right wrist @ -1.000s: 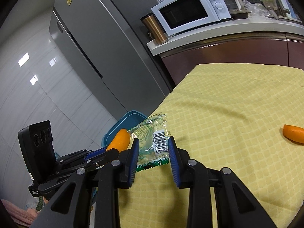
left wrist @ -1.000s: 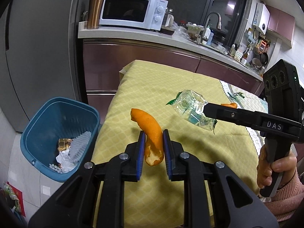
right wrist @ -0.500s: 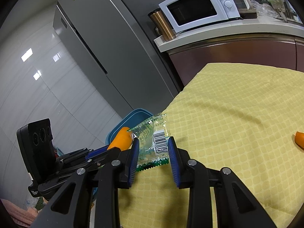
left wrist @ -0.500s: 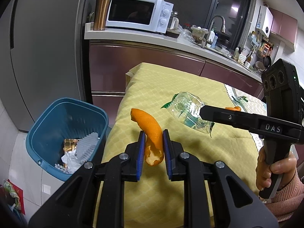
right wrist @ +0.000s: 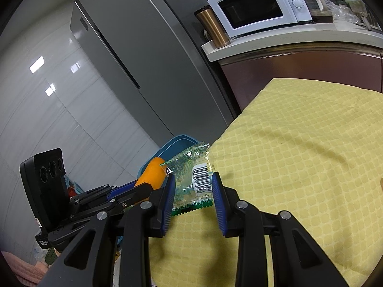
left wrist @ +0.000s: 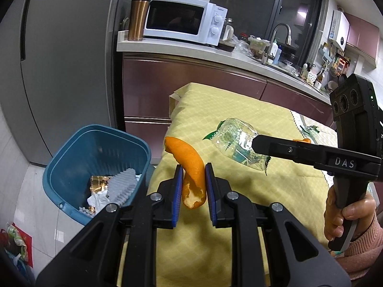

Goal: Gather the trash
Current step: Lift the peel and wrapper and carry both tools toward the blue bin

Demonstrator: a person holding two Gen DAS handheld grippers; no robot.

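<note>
My left gripper (left wrist: pixel 192 184) is shut on a curled orange peel (left wrist: pixel 189 167), held above the left edge of the yellow-clothed table (left wrist: pixel 239 110). The right gripper (right wrist: pixel 192 191) is shut on a clear green-printed plastic wrapper (right wrist: pixel 194 179) with a barcode, held over the same edge. In the left wrist view that wrapper (left wrist: pixel 237 146) hangs from the right gripper's black fingers (left wrist: pixel 275 146). The peel (right wrist: pixel 153 172) shows left of the wrapper in the right wrist view. A blue trash bin (left wrist: pixel 71 148) stands on the floor below left, holding foil, tissue and a grey ridged piece.
Another bit of orange peel (left wrist: pixel 302 140) lies farther right on the table. Behind are a grey fridge (left wrist: pixel 59 59), maroon cabinets and a counter with a microwave (left wrist: pixel 182 21) and copper tumbler (left wrist: pixel 137 19). A hand (left wrist: pixel 344 212) in a pink sleeve grips the right handle.
Both grippers have drifted slightly left toward the bin while holding their items; the bin and counter sit further right in the views. Grips are unchanged.
</note>
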